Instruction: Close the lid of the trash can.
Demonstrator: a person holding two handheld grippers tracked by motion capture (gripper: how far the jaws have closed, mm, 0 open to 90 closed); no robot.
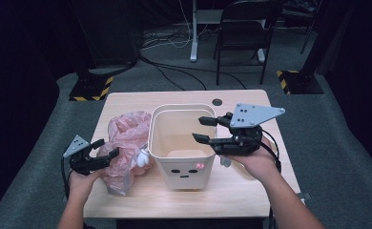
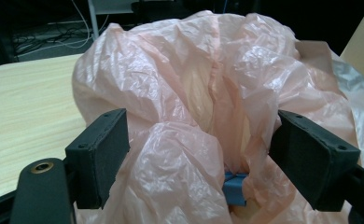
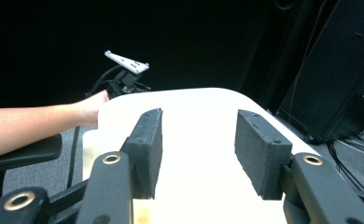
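Observation:
A cream bin (image 1: 181, 171) with a small face on its front wall stands mid-table. Left of it lies a crumpled pink plastic bag (image 1: 127, 131). My left gripper (image 1: 108, 147) sits at the bag's near left edge. In the left gripper view its jaws (image 2: 203, 158) stand wide, with the pink bag (image 2: 185, 79) bulging between the pads and a small blue piece (image 2: 234, 189) low in the folds. My right gripper (image 1: 198, 128) hovers over the bin's right rim, pointing left, open and empty. In the right gripper view (image 3: 203, 151) the pale bin (image 3: 199, 107) lies beyond the pads.
A white crumpled piece (image 1: 143, 157) rests between bag and bin. The wooden table (image 1: 251, 191) has a round hole (image 1: 216, 101) at its far edge. A folding chair (image 1: 246, 28), floor cables and striped stand bases (image 1: 91, 88) lie beyond the table.

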